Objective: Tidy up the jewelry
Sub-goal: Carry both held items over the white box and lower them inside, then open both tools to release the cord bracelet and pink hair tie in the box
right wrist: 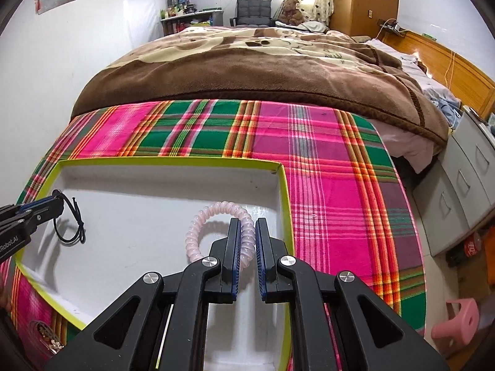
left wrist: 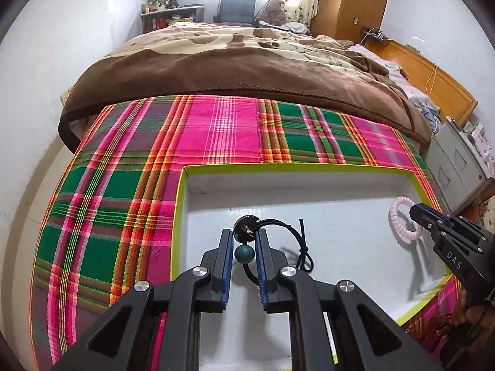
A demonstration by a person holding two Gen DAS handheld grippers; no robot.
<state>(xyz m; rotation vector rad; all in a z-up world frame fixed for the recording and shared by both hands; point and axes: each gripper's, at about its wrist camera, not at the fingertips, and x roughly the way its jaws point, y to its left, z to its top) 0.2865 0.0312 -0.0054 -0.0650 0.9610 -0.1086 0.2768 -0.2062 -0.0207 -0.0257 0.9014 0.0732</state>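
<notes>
A white tray with a yellow-green rim (left wrist: 182,204) (right wrist: 283,191) lies on a plaid cloth. My left gripper (left wrist: 244,235) is shut on a black cord necklace with a green bead (left wrist: 244,254) and a round metal pendant (left wrist: 246,227), held over the tray; its cord (right wrist: 72,219) dangles in the right wrist view. My right gripper (right wrist: 247,228) is shut on a pink spiral bracelet (right wrist: 213,213), held above the tray's right part; the bracelet also shows in the left wrist view (left wrist: 402,219).
The plaid cloth (left wrist: 123,185) covers a table against a bed with a brown blanket (left wrist: 232,68). Grey drawers (right wrist: 458,191) stand at the right, a pink stool (right wrist: 458,318) on the floor. A small clear bag (right wrist: 46,337) lies left of the tray.
</notes>
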